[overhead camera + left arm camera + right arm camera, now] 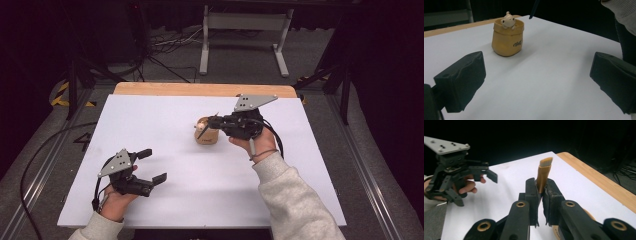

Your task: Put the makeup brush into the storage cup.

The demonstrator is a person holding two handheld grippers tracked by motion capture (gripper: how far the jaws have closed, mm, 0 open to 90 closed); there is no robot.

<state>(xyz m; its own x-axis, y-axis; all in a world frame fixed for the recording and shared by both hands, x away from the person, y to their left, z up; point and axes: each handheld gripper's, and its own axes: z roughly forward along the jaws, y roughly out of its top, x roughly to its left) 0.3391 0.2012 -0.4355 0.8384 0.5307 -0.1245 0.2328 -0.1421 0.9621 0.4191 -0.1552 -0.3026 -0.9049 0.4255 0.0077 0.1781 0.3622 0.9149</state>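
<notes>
The right claw in the high view is held level above the middle of the white worktop, pointing left, with the hand gripping it from below and a pale sleeve running down to the bottom edge. Its tip sits right at the top of a small tan pot. The left claw hovers near the worktop's front left corner, its 2 jaws spread wide with nothing between them, well apart from the pot.

In the left gripper view, the spread jaws frame bare worktop. The pot stands upright farther off, and a small pale animal figure peeks over its rim.

In the right gripper view, the right claw is pressed together, pinching a thin brown brush that rises upright from between the jaws, its pale angled tip uppermost. The left claw shows farther off at the left, open.
</notes>
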